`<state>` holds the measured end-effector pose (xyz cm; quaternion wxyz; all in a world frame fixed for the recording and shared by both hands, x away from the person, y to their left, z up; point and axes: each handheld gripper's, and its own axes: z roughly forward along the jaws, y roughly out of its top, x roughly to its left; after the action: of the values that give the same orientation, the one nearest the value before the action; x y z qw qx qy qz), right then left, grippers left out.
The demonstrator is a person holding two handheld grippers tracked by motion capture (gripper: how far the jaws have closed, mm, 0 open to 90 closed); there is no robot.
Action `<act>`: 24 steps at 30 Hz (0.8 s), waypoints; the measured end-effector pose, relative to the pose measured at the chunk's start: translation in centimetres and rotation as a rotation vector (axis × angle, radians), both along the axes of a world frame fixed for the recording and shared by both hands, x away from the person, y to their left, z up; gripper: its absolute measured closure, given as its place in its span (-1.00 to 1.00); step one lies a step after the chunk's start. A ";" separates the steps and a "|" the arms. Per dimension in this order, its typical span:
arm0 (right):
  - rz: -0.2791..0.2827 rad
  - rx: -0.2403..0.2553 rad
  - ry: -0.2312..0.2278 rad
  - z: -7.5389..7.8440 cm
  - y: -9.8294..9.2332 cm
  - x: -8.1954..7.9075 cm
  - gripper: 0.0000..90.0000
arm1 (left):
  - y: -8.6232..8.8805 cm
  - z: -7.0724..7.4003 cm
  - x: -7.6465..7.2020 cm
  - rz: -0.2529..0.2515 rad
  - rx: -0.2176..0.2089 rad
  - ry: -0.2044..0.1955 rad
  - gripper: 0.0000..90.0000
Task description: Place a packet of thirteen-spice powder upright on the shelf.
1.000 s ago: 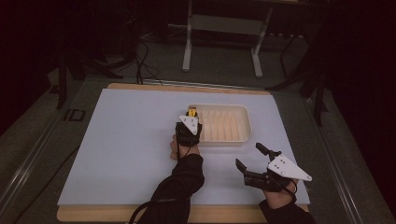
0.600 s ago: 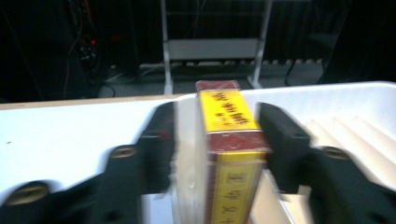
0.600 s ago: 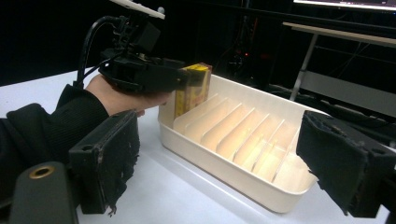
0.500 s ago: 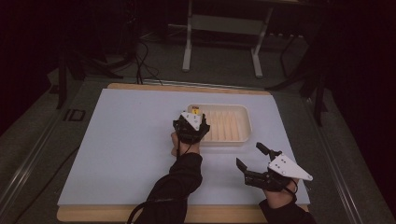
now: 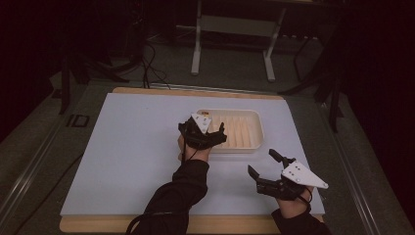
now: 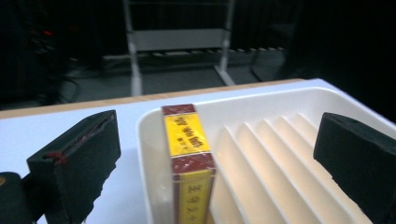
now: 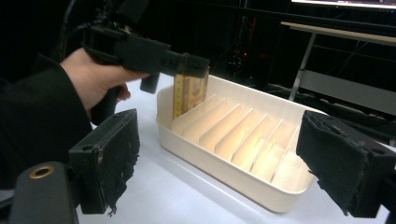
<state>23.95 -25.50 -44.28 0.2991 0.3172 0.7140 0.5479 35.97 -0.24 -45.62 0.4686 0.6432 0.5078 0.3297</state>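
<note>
A cream ribbed tray (image 5: pixel 247 131) sits right of centre in the high view, on the pale sheet covering the counter (image 5: pixel 122 161). Raised dividers split its floor into narrow slots. A yellow and dark red box (image 6: pixel 189 158) stands upright on its narrow edge in the slot at the tray's end wall, at the centre bottom of the left gripper view; the other slots look bare.

The left tongs (image 5: pixel 211 131) hover over the near left part of the tray in the high view, held by a hand with a dark sleeve. In the left gripper view their two black jaws stand wide apart at the frame's left and right edges, the box between them and touching neither.

The right tongs (image 5: pixel 262 164) rest low at the lower right of the high view, on bare sheet near the counter's front edge, well apart from the tray. Their jaws are also spread wide.

The right gripper view shows the tray from the side, its dividers in profile, with the box at the far end, upper centre of the frame, partly hidden behind the left tongs. The high view hides the box under those tongs.
</note>
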 end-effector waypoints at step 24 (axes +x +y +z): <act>0.005 -0.017 0.040 -0.4 0.5 0.2 -0.71 | 3.4 4.1 -6.5 -0.277 -0.056 -0.019 -0.97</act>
<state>24.20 -24.95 -44.67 0.2863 0.3238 0.7252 0.5360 29.42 3.14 -41.48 0.5322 0.6907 0.4190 0.2535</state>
